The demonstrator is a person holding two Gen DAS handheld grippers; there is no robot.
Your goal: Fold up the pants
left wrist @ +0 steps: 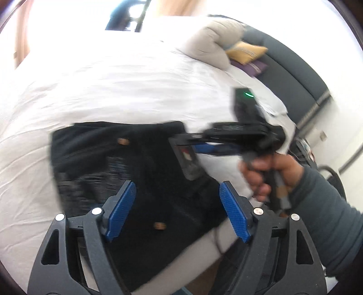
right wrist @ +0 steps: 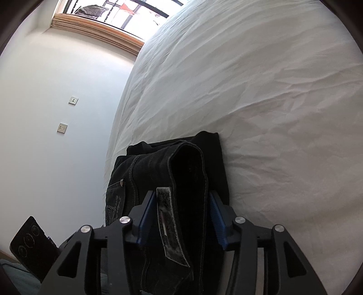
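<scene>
Black jeans (left wrist: 136,170) lie folded in a compact stack on the white bed sheet (left wrist: 113,79), near its edge. My left gripper (left wrist: 178,211) hovers over the stack, blue pads wide apart and nothing between them. In the right wrist view a folded edge of the jeans (right wrist: 188,170), with a grey label strip (right wrist: 168,224), stands up between the blue pads of my right gripper (right wrist: 182,217). Those pads sit beside the fabric without squeezing it. The left wrist view shows the right gripper (left wrist: 188,161) at the stack's right side, held by a hand (left wrist: 267,174) in a grey sleeve; that view is blurred.
A grey pillow (left wrist: 211,43), a yellow cushion (left wrist: 245,53) and a purple one (left wrist: 254,67) lie against the dark headboard (left wrist: 295,74). A white wall with two sockets (right wrist: 73,99) runs along the bed's left side. A window (right wrist: 127,13) is beyond.
</scene>
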